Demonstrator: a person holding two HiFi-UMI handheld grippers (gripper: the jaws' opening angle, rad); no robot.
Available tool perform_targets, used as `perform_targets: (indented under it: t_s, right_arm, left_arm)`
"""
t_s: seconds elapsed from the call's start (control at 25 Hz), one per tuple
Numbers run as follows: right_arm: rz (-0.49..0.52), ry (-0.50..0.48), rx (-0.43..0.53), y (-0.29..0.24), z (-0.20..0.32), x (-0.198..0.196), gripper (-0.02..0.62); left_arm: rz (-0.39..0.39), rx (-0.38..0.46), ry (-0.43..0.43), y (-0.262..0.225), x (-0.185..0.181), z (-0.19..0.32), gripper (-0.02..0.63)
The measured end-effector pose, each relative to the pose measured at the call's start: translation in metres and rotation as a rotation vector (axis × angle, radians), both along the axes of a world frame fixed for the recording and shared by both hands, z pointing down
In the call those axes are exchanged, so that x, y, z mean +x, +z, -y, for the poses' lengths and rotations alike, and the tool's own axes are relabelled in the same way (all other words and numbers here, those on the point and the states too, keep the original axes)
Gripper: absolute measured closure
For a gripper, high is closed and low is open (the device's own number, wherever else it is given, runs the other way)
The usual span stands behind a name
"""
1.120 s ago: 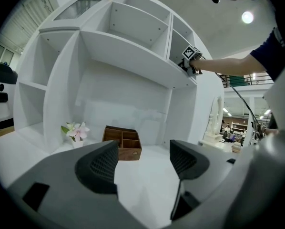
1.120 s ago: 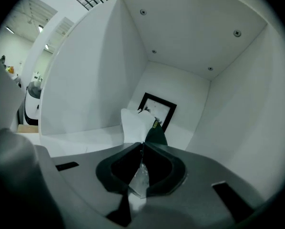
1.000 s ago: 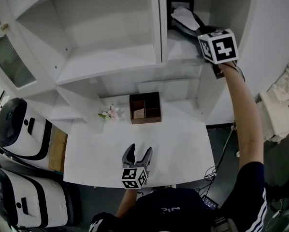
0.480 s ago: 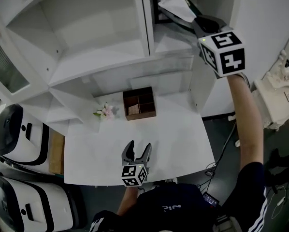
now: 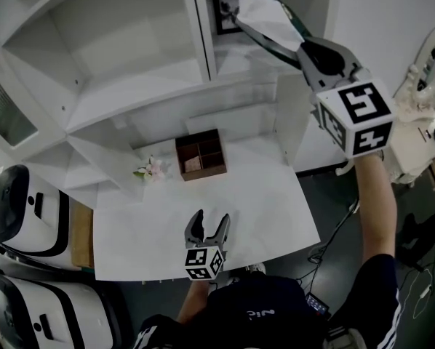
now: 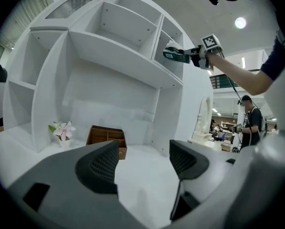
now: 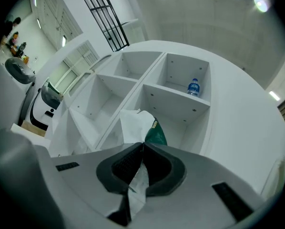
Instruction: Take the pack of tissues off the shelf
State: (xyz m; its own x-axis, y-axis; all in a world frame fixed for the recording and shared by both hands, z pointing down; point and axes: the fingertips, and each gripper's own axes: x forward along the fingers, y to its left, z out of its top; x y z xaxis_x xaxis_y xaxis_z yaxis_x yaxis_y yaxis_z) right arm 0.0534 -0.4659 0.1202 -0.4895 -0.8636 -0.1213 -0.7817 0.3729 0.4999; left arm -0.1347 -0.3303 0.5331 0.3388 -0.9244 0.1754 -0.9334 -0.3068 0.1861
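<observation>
- The pack of tissues (image 5: 265, 11), white with a green side, hangs in the air at the mouth of an upper right-hand compartment of the white shelf (image 5: 130, 86). I cannot tell whether it touches the board under it.
- The right gripper (image 7: 142, 149) has its jaws pressed almost together on the thin white edge of the pack, so the pack dangles past the tips.
- The person's right arm (image 5: 374, 209) is stretched nearly straight, up and forward, with the gripper's marker cube nearest the head and the long jaws pointing at the shelf.
- The left gripper (image 5: 209, 220) is held low and close to the body, over the near edge of the white table (image 5: 268, 209). Its jaws are spread with nothing between them, and they point toward the shelf.
- On the table, close under the shelf, a small wooden box (image 5: 201, 155) with dividers stands just beside a little bunch of flowers (image 5: 150, 170).
- A water bottle (image 7: 193, 87) stands in a higher compartment.
</observation>
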Motion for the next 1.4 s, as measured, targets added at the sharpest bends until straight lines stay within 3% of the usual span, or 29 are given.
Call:
perform_targets:
  t_s: [0.52,0.96,1.2,1.4]
  right_arm:
    - [0.074,0.015,-0.014,0.062,-0.075,0.041,0.574]
    - [0.08,0.027,-0.093,0.172,-0.109,0.037,0.574]
    - [0.15,0.084,-0.273,0.262,-0.122,0.032,0.574]
    - [0.149,0.151,-0.366,0.331,-0.136,0.035,0.574]
  left_arm:
    - [-0.013,0.025,0.047,-0.009,0.018,-0.013,0.273]
    - [-0.032,-0.008,0.082,0.004,0.036,-0.025,0.272]
    - [-0.025,-0.029,0.115,0.015,0.05,-0.034,0.273]
    - [-0.006,-0.043,0.115,0.024,0.051,-0.043,0.272]
